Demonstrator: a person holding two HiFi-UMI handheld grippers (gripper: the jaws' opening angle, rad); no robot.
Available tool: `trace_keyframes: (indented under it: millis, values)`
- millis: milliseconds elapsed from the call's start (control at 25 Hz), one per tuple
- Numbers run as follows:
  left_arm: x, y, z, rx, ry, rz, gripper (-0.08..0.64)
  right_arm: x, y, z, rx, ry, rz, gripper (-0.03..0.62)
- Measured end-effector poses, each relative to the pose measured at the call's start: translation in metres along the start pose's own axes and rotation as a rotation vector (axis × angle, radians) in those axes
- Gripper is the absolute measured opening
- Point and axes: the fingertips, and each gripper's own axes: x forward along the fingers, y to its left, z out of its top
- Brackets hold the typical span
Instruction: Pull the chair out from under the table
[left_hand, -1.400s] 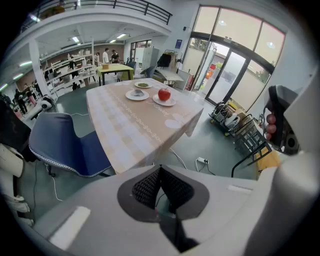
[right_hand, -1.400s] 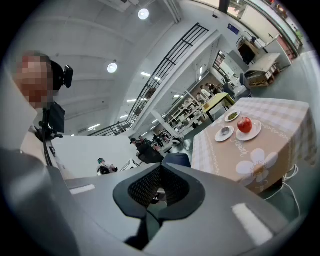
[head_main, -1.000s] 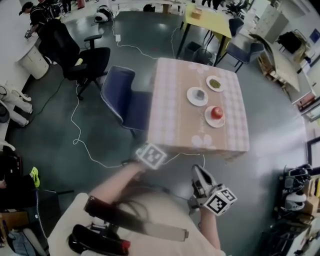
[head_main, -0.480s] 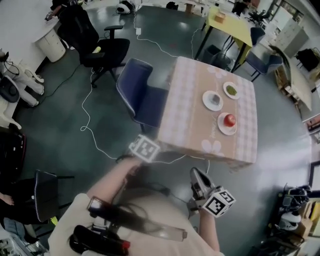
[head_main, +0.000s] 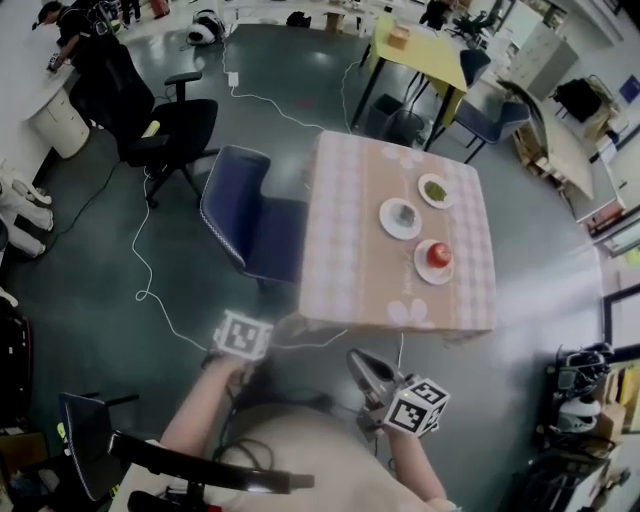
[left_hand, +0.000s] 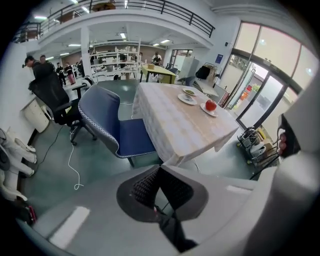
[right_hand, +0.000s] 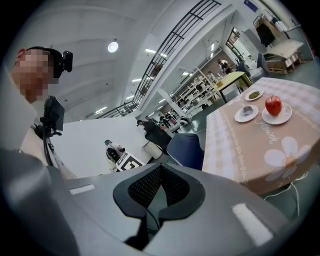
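The blue chair (head_main: 245, 215) stands at the 9 o'clock side of the surface (head_main: 350, 240). Its seat is partly tucked under the checked cloth, and its back sticks out onto the floor. In the left gripper view I see the blue chair (left_hand: 107, 125) ahead of me at about 11 o'clock, with the surface (left_hand: 170, 125) just beside it. My left claw (left_hand: 159, 168) is pressed together and holds nothing. It is apart from the chair, at about 6 o'clock from it in the head view. My right claw (right_hand: 159, 167) is pressed together too, with nothing in it. It is at about 6 o'clock from the surface, near the cloth's edge but not touching it. Three plates (head_main: 399, 218) sit on the far half of the surface, toward 3 o'clock. One of them holds a red fruit (head_main: 437, 253). A white cord (head_main: 150, 290) lies on the floor at 8 o'clock from the chair. A black office chair (head_main: 165, 120) stands at 10 o'clock from it. A yellow table (head_main: 415, 40) is at 12 o'clock from the surface.
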Motion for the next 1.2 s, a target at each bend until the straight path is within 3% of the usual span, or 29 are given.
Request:
trace_keyframes:
  millis: [200, 360, 680, 840, 1000, 1200]
  values:
    - [0.017, 0.027, 0.021, 0.025, -0.035, -0.069, -0.011, 0.052, 0.012, -0.004, -0.002, 0.062, -0.01, 0.012]
    - [0.028, 0.055, 0.027, 0.016, -0.033, -0.112, -0.011, 0.092, 0.032, -0.007, -0.062, 0.117, -0.006, 0.012]
    - [0.035, 0.109, 0.043, 0.01, -0.048, -0.132, -0.014, 0.14, 0.04, 0.006, -0.086, 0.085, -0.089, 0.012]
    - [0.039, 0.111, 0.045, -0.004, -0.058, -0.149, -0.014, 0.146, 0.043, 0.003, -0.134, 0.11, -0.101, 0.012]
    - [0.046, 0.103, 0.03, -0.021, -0.014, -0.164, -0.015, 0.145, 0.036, 0.002, -0.116, 0.109, -0.102, 0.012]
    - [0.046, 0.099, 0.042, -0.002, -0.021, -0.1, -0.014, 0.144, 0.022, 0.013, -0.113, 0.109, -0.048, 0.012]
